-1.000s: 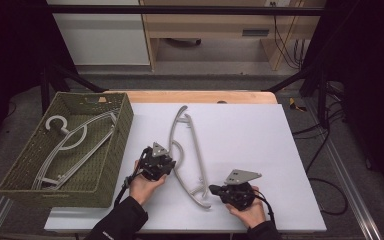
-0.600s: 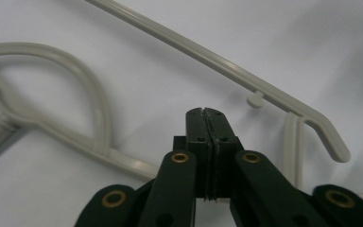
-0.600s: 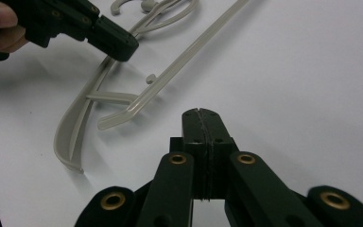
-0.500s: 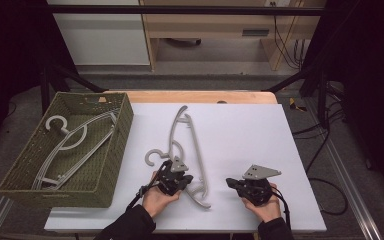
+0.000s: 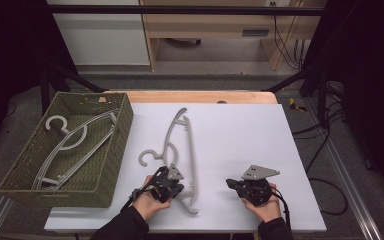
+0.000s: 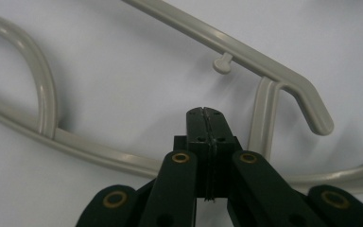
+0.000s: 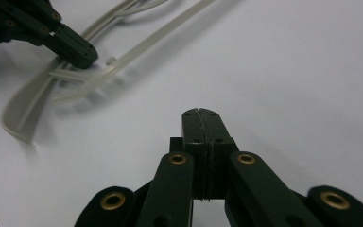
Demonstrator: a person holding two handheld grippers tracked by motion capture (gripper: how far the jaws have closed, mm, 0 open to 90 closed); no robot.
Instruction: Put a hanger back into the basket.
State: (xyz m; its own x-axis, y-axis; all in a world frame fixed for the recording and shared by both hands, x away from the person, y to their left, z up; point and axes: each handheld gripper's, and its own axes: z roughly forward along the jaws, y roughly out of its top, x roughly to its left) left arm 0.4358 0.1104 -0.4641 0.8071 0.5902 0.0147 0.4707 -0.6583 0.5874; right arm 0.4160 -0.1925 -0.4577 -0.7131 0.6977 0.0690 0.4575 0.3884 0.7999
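A grey plastic hanger lies flat on the white table top, its hook pointing left. My left gripper sits by the hanger's near end, jaws shut with nothing between them. In the left gripper view the shut tips hover just over the hanger's bars. My right gripper rests on the bare table to the right of the hanger, pointing left, also shut and empty. The right gripper view shows the left gripper beside the hanger.
A green woven basket stands at the table's left and holds another grey hanger. The table's near edge runs just below both hands. A wooden strip borders the far edge.
My left gripper has moved off the hanger's hook toward the near edge, uncovering the hook. My right gripper has shifted a little to the right. The hanger lies where it was.
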